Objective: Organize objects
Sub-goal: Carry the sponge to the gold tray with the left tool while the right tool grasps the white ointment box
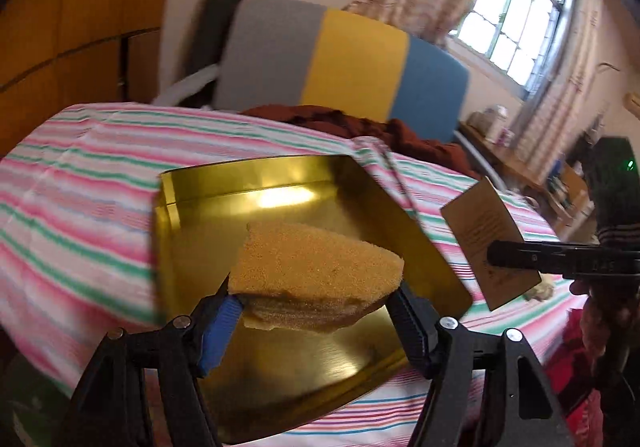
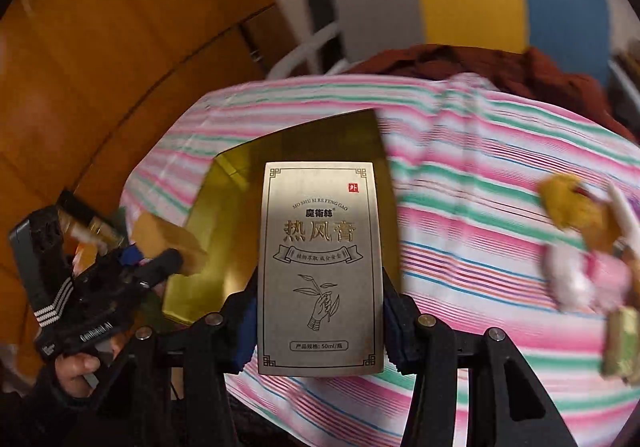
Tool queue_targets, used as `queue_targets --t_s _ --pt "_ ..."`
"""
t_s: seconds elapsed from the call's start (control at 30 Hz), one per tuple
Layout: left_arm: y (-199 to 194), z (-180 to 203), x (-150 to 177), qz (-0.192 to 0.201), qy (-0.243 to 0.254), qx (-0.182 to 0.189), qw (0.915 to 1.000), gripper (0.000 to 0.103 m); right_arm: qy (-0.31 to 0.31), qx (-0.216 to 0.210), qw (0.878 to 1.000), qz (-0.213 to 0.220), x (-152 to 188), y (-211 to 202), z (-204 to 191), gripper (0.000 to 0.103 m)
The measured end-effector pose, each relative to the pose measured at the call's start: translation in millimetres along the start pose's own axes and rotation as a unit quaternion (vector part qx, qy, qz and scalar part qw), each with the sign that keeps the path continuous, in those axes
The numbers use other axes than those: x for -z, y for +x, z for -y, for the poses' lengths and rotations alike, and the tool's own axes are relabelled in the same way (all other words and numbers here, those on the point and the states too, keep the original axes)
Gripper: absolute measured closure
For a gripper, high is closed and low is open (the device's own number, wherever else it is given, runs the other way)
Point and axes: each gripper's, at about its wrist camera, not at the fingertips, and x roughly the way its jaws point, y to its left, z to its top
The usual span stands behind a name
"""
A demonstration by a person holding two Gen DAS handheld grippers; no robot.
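Meanwhile the right gripper (image 2: 320, 311) clamps an upright silver box (image 2: 320, 267), long axis vertical, labelled "MO SHU SI RE FENG GAO" and "50ml", beside the gold tin (image 1: 248, 183) over which the left gripper (image 1: 316, 305) pinches a tan sponge (image 1: 316, 267).

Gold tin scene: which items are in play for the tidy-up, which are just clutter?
In play:
- gold tin, open
- sponge in left gripper, over the tin
- printed box in right gripper

Lying about:
- plush toy on striped cloth
- brown garment
- striped cushion
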Motion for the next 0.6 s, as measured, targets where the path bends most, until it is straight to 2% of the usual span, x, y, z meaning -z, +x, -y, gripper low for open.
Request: queue_targets --t_s 0.13,0.23,0.33,0.47,0.6 --pt "0 -17 5 -0.007 -0.016 -0.039 0.9991 0.026 -0.022 -0.028 0.999 -0.023 -3 34 -32 0.05" --pt "-1 -23 8 -0.004 -0.024 -0.054 0.9982 0.022 -0.022 -0.037 0.999 -0.029 -1 50 -43 0.039" --pt "-7 -27 7 0.008 -0.033 -0.056 0.9979 0.021 -0.028 -0.03 0.999 -0.033 5 55 -49 0.035" --pt "-10 -36 3 0.017 -0.051 -0.072 0.9959 0.021 -0.042 -0.003 0.999 -0.021 11 53 -52 0.013" --pt "-12 -41 2 0.013 -0.069 -0.101 0.9925 0.021 -0.063 0.034 0.997 0.004 13 45 -55 0.007"
